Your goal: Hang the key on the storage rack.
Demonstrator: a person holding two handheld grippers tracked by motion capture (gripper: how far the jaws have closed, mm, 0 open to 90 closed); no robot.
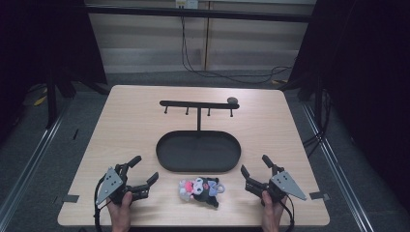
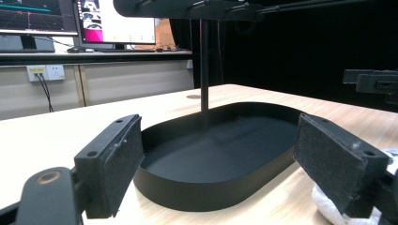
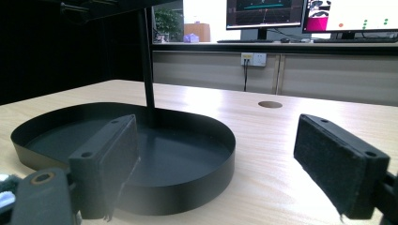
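Although both tools are in position, nothing has been picked up, so I judge the work to be at its very start. The wooden desk (image 1: 121, 125) carries everything. On it, near the middle, sits a black oval tray (image 1: 167, 159) with a thin post rising from its far side to a crossbar with four short pegs, a hanging rack (image 1: 198, 104); the pegs are bare and the tray holds nothing that I can see. In the two gripper views the tray's dark wall and flat floor look vacant as well.

The left hand-held gripper (image 1: 145, 170) rests low on the desk at the near left, held by a hand at the desk's near edge, its jaws spread wide with nothing between them; its own view looks across the tray through the gap. The right hand-held gripper (image 1: 255, 169) mirrors it at the near right, jaws likewise apart and holding nothing.

Between the two, just in front of the tray's near rim and apart from both tools, lies a small plush keychain toy (image 1: 200, 189), black, white and pink, on its side on the desk. A white edge of it shows at the lower right of the left gripper view. Seemingly left to do: grasp the toy, lift it, and likely hang it on a peg or set it in the tray.
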